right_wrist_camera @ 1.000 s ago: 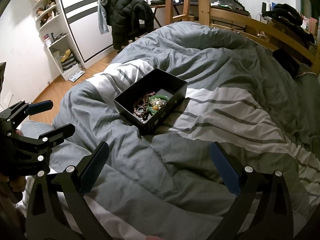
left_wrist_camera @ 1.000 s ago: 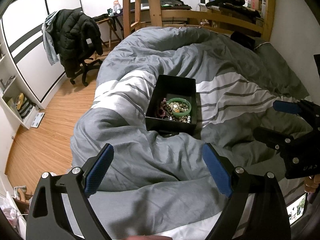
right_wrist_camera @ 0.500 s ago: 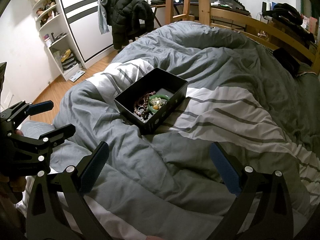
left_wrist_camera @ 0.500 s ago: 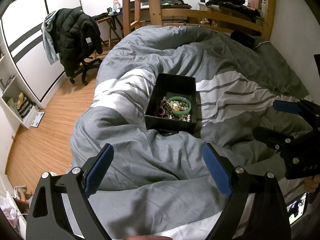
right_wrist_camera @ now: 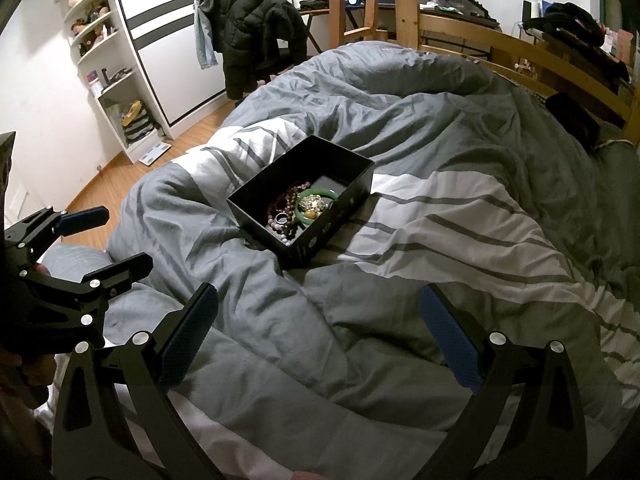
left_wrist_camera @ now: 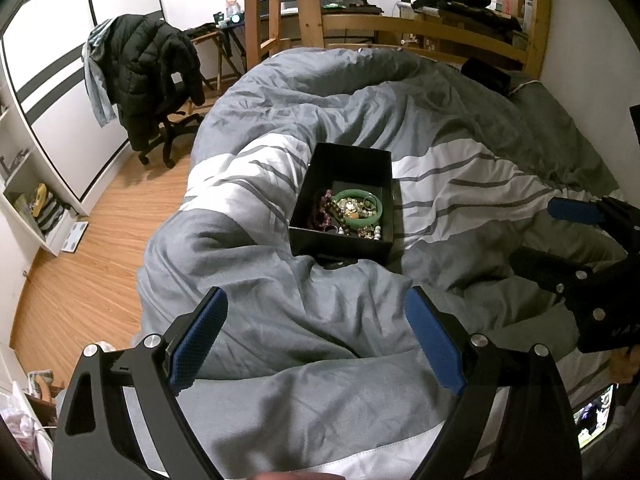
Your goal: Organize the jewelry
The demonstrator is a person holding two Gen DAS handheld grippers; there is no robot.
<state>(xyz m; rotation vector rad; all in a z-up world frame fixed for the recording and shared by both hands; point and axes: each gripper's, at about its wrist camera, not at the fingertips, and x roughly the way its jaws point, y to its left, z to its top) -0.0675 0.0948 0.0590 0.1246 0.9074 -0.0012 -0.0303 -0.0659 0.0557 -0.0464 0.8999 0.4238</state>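
Observation:
A black open box (left_wrist_camera: 347, 164) sits on the grey striped duvet (left_wrist_camera: 280, 300) in the middle of the bed; it also shows in the right wrist view (right_wrist_camera: 320, 151). Inside lie a green bangle (left_wrist_camera: 357, 208) (right_wrist_camera: 311, 205), dark red beads (left_wrist_camera: 325, 208) (right_wrist_camera: 286, 202) and small gold pieces. My left gripper (left_wrist_camera: 316, 308) is open and empty, above the duvet well short of the box. My right gripper (right_wrist_camera: 318, 306) is open and empty, also short of the box. Each gripper shows in the other's view: the right gripper (left_wrist_camera: 560, 236), the left gripper (right_wrist_camera: 108, 240).
A wooden bed rail (right_wrist_camera: 520, 64) runs along the far side. An office chair with a black jacket (left_wrist_camera: 148, 76) stands on the wood floor (left_wrist_camera: 80, 272) at left. White shelves (right_wrist_camera: 116, 80) and a wardrobe line the left wall. A desk stands at the back.
Both grippers have held nearly still; the view has drifted slightly, with the box a touch nearer. Nothing was taken hold of or let go.

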